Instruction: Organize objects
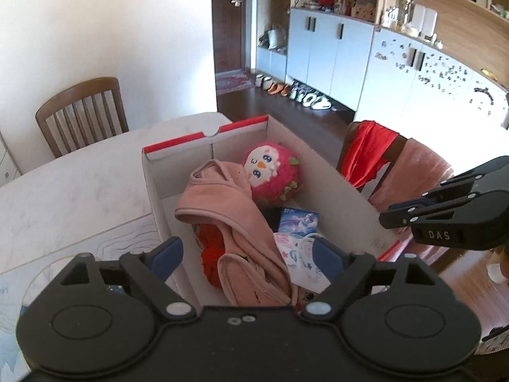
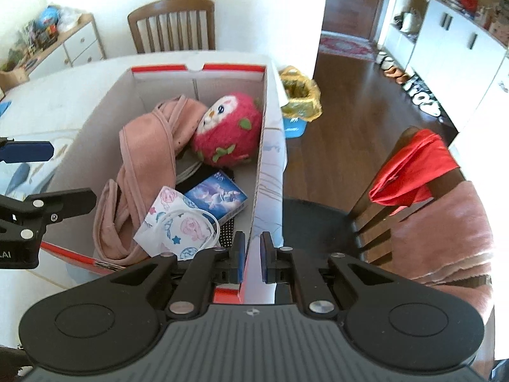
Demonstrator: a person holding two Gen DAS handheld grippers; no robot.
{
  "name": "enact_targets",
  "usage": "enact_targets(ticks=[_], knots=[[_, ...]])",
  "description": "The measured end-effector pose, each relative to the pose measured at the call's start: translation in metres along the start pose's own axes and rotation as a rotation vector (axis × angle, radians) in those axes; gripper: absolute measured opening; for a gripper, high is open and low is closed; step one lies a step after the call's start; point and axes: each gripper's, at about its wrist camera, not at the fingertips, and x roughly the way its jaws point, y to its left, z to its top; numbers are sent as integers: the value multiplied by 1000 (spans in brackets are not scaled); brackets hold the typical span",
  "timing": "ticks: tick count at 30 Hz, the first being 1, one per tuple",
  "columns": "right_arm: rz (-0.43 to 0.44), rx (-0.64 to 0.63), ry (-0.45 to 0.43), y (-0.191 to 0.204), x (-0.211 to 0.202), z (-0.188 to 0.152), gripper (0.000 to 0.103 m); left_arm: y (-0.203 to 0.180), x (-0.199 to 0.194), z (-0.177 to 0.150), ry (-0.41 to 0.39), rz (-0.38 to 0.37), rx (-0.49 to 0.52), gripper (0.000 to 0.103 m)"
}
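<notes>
Right wrist view: my right gripper point(image 2: 253, 256) is clamped on the shoebox point(image 2: 270, 146) wall; my left gripper point(image 1: 245, 259) hangs spread wide above the pink garment point(image 1: 241, 222) inside, holding nothing.

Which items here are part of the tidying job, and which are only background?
Job:
white cardboard box with red rim
pink cloth garment
red strawberry plush toy
printed face mask
blue picture card pack

Background:
brown wooden chair
red cloth on chair back
yellow plastic bag
</notes>
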Motion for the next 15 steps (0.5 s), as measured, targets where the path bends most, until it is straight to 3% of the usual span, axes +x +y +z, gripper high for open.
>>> enact_targets(ticks=[12,15], knots=[[10,55,-142,23,-62,-13,9,11,-42,-13,-81,-24,-7,98],[14,60,-185,30,-77,-17,20,15,-51,-17,-97,-21,-20,101]])
